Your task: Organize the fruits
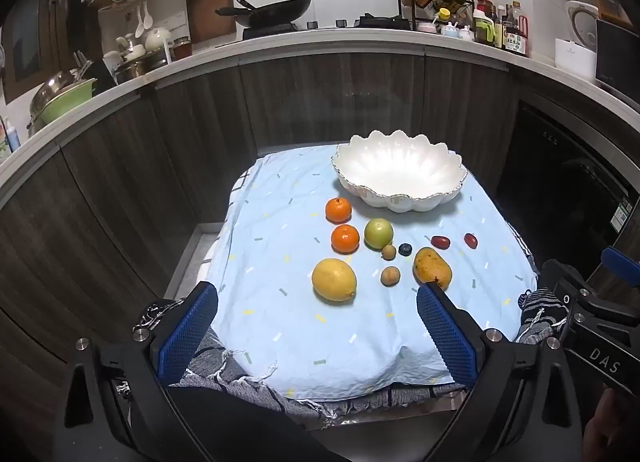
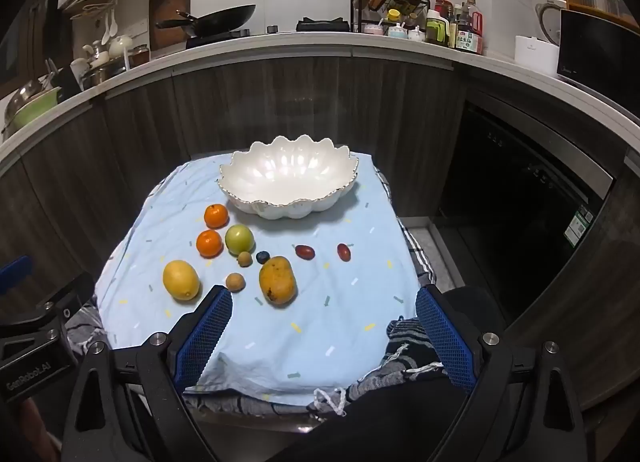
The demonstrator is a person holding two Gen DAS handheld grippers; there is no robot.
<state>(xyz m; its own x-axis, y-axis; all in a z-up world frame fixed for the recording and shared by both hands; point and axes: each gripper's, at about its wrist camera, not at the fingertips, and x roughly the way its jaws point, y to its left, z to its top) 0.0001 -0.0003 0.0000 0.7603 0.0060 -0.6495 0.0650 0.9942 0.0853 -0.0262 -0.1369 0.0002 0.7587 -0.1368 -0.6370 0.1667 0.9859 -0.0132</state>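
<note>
Hovering wide open and empty, left gripper (image 1: pixel 316 326) and right gripper (image 2: pixel 324 326) face loose fruit ahead, the bowl (image 1: pixel 400 198) beyond awaiting it.

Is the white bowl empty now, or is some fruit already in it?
Empty. The bowl shows only its bare white inside in both views; all the fruit, such as the lemon, lies on the cloth.

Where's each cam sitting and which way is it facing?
Left wrist: on the left gripper, low at the table's near edge, facing the bowl and lemon; own open blue fingers show, right gripper at the side.
Right wrist: on the right gripper, same heading, mango ahead; own open fingers show.
Shared: bowl, fruit, cloth, kitchen counter.
</note>
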